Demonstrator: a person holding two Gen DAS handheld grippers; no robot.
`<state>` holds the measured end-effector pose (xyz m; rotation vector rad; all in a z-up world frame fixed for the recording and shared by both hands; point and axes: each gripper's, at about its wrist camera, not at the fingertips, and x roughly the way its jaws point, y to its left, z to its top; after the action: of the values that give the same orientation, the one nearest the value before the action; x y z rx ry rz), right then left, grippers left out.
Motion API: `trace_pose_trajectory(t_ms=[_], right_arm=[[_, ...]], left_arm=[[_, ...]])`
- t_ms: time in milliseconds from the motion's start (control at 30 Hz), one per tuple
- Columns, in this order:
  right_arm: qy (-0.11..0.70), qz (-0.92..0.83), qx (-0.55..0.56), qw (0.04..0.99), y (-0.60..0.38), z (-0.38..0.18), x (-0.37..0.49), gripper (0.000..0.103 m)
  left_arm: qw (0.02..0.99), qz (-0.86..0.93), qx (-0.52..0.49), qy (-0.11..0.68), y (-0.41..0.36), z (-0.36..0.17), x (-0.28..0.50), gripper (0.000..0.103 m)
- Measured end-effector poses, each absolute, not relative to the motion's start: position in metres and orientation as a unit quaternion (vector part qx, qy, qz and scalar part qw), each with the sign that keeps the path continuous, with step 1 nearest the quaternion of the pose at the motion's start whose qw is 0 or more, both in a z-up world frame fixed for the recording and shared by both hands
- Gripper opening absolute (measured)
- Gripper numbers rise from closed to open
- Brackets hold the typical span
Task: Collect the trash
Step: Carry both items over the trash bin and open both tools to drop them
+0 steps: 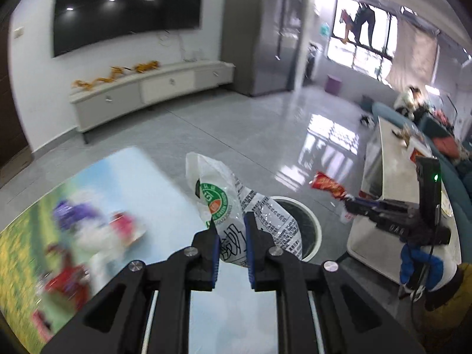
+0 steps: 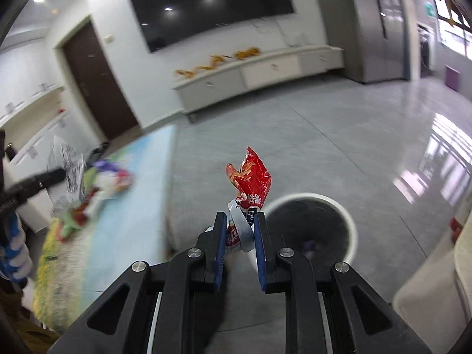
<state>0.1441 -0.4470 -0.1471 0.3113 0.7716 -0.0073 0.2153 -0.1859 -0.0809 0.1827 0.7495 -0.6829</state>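
My left gripper (image 1: 231, 221) is shut on a white snack bag (image 1: 236, 206) with a green and orange label and holds it above the edge of a round white trash bin (image 1: 312, 221). My right gripper (image 2: 240, 216) is shut on a crumpled red snack wrapper (image 2: 250, 180) and holds it just left of the same bin (image 2: 351, 230). The right gripper with its red wrapper (image 1: 327, 184) also shows in the left wrist view, and the left gripper with its white bag (image 2: 69, 165) shows at the left of the right wrist view.
A colourful printed mat (image 1: 88, 212) with blurred small items lies left of the bin on the grey tiled floor. A white low table (image 1: 392, 183) stands at the right. A long TV cabinet (image 1: 147, 88) lines the far wall.
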Motion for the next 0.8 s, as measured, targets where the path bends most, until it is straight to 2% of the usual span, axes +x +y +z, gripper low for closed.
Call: trace_pose_trajectory(t_ms=[267,533,567,600,633,700,800], right_arm=[[0.418,-0.035,0.194,0.887,-0.512,-0.221,0.198,0.018],[0.456,-0.046,0.212,0.863,-0.543,-0.277,0.231,0.020],[0.464,-0.048,0.212,0.859,-0.544,-0.285,0.235,0.025],[0.469,-0.051,0.213,0.856,-0.546,-0.291,0.234,0.035],[0.474,-0.054,0.214,0.853,-0.547,-0.296,0.235,0.038],[0.477,-0.059,0.216,0.850,-0.547,-0.301,0.234,0.039],[0.472,-0.066,0.215,0.852,-0.546,-0.296,0.226,0.039]], left_arm=[[0.832,-0.348,0.136,0.411,-0.319,-0.139,0.271,0.017],[0.799,-0.361,0.105,0.470,-0.368,-0.192,0.309,0.017],[0.797,-0.361,0.102,0.474,-0.371,-0.197,0.312,0.018],[0.794,-0.360,0.100,0.479,-0.372,-0.202,0.314,0.019],[0.790,-0.361,0.094,0.486,-0.373,-0.206,0.315,0.020],[0.785,-0.364,0.087,0.494,-0.373,-0.211,0.316,0.026],[0.787,-0.365,0.076,0.492,-0.368,-0.207,0.311,0.026]])
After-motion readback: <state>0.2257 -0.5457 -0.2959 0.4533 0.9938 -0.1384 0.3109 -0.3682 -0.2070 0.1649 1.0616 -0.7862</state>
